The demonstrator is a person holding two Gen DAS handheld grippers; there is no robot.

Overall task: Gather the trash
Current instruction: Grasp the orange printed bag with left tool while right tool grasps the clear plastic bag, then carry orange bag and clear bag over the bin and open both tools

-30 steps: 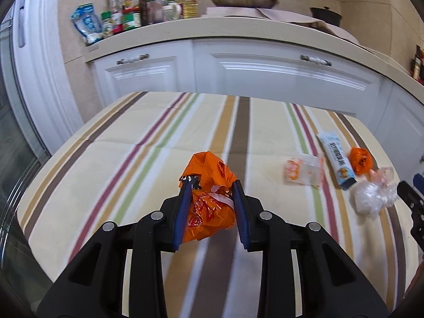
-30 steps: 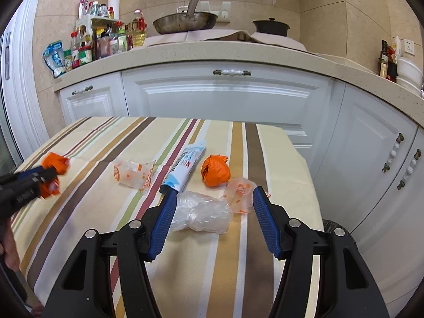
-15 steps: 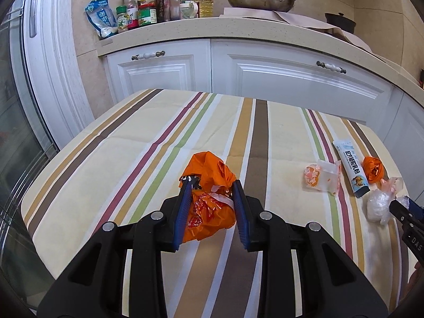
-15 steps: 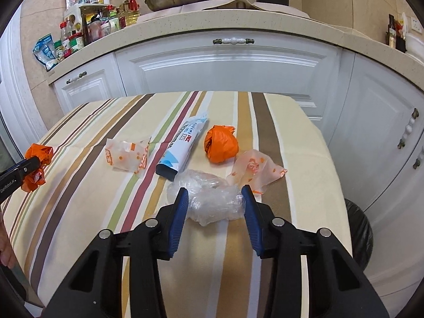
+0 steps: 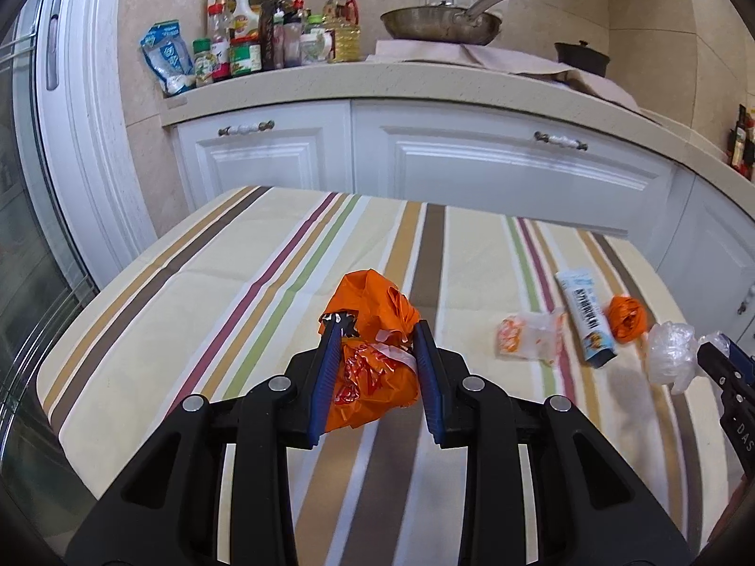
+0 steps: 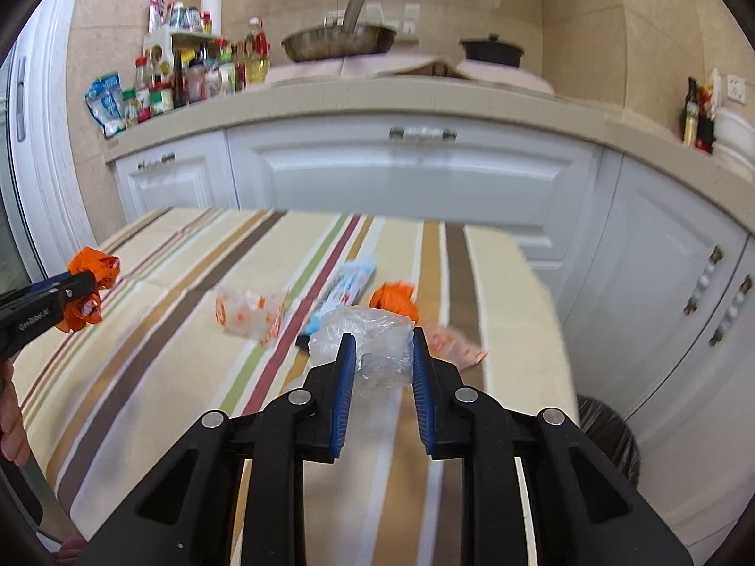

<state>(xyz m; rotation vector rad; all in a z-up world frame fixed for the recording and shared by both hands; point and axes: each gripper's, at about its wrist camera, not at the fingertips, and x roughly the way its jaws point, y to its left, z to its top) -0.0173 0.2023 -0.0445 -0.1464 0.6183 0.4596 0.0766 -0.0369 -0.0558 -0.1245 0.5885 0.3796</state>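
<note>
Now, at the far left, the left tool [image 5: 375,368] is holding its pads clamped on the crumpled orange bag [image 5: 373,363], exactly as a second ago, and is carrying it clear above the striped tabletop [image 5: 188,292]. Moving right, a clear wrapper with orange print [image 5: 528,337], a blue-and-white tube [image 5: 585,318] and a small orange wad [image 5: 626,318] are lying close together on the cloth, not yet collected. Further right, the right tool [image 6: 380,361] is closing: a second ago its pads were standing wide around the clear plastic bundle [image 6: 373,346], and now they are pressing on it, so a second piece of trash looks secured. A printed wrapper [image 6: 453,344] is lying just beyond it. At the far right, the tabletop's edge is dropping off beside white cabinets, and a black-lined bin [image 6: 608,429] is sitting on the floor below it. That gap looks open enough for carrying both pieces over.
</note>
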